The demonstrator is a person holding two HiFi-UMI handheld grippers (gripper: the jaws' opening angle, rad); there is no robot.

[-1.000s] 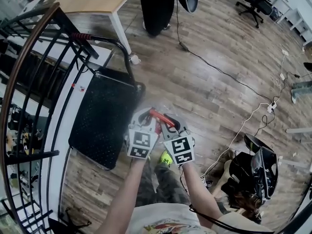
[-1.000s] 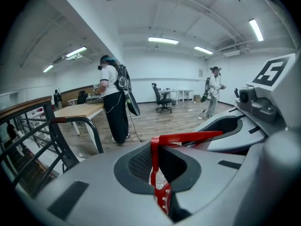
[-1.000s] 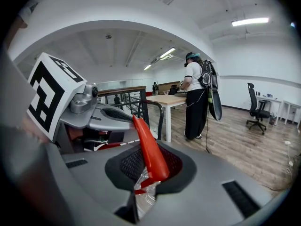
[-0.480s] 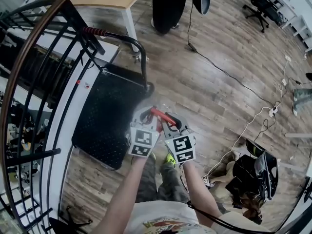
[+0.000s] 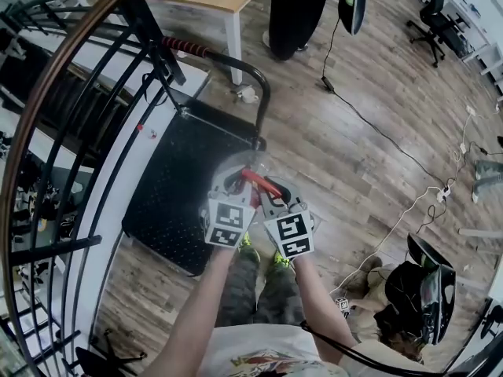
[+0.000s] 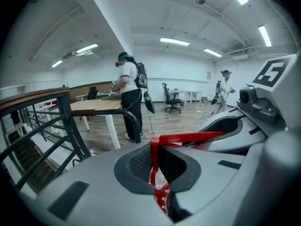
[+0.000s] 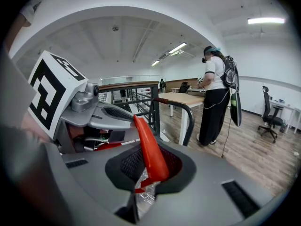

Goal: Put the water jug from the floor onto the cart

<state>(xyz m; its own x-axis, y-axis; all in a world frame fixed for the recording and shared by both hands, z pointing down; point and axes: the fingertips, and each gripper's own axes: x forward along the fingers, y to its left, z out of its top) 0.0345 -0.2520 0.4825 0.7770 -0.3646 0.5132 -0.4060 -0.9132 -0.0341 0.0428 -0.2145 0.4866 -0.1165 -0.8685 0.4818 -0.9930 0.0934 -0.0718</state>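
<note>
**Item:** water jug (image 5: pixel 233 166), clear, with red handle (image 5: pixel 253 181). Held clear of the floor (image 5: pixel 354 155).

**Change:** a second ago it hung over bare boards. It now overlaps the 3 o'clock edge of the cart (image 5: pixel 177 191) deck, with the push bar (image 5: pixel 259 85) at 12 o'clock.

**Reading:** the carry is nearly done and the set-down is pending.

**Left gripper** (image 5: pixel 240 185), **right gripper** (image 5: pixel 267 191): both clamped on the red handle, side by side and angled downward. The forearms reach in from 6 o'clock.

The water jug (image 5: pixel 238 166) is at the cart's (image 5: pixel 174 199) right edge.
</note>
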